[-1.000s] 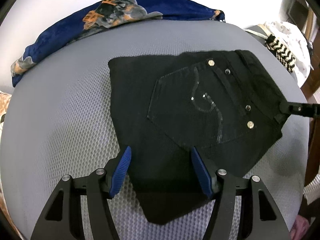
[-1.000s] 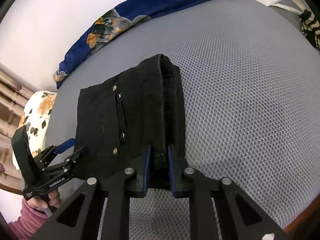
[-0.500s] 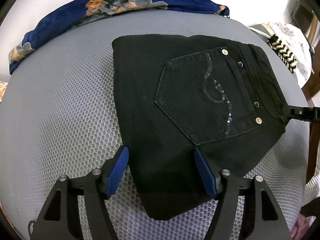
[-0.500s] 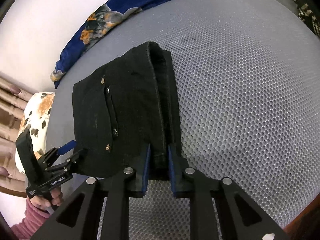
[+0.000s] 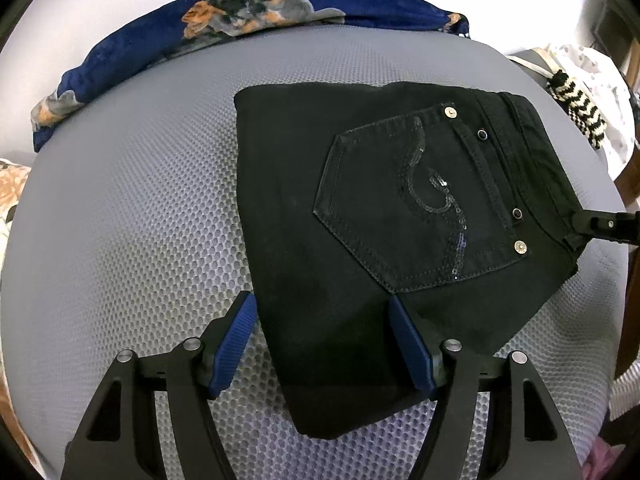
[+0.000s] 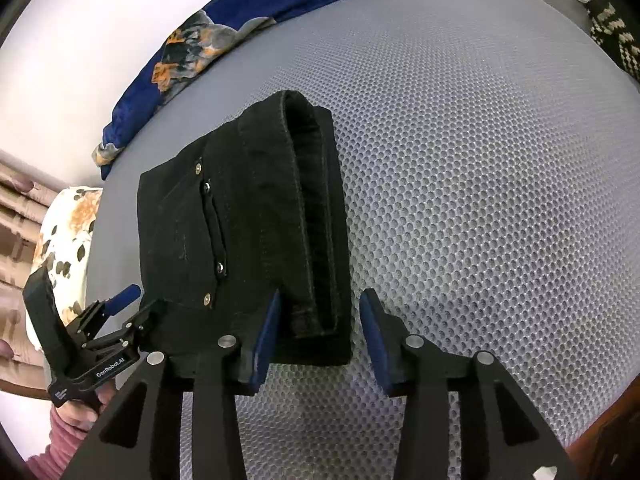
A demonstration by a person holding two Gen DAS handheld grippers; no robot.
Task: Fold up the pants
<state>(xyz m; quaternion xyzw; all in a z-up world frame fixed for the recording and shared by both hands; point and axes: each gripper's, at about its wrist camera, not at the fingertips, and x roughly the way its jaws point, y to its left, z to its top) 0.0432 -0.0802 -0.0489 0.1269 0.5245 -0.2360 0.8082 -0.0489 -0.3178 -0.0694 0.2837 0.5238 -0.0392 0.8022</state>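
Observation:
Black pants point(image 5: 360, 160) lie folded into a compact stack on the grey mesh mattress point(image 5: 120, 200), the sequinned back pocket point(image 5: 420, 200) facing up. My left gripper point(image 5: 322, 300) stands open, its blue pads straddling the stack's near corner without pinching it. In the right wrist view the same gripper point(image 6: 132, 308) sits at the left corner of the pants point(image 6: 240, 220). My right gripper point(image 6: 320, 300) is opening. The folded waistband edge lies between its pads, and the right pad stands clear of the cloth. From the left wrist view its tip point(image 5: 600, 226) shows at the waistband corner.
A blue patterned blanket point(image 5: 280, 0) is bunched along the mattress's far edge. A black-and-white knit item point(image 5: 576, 108) lies at the far right. A spotted pillow point(image 6: 68, 232) sits beyond the left edge. A hand in a pink sleeve point(image 6: 76, 412) holds the left gripper.
The right gripper's jaws, pinched tight on the waistband edge before, have spread apart and let it go. The left gripper stays wide over the near corner.

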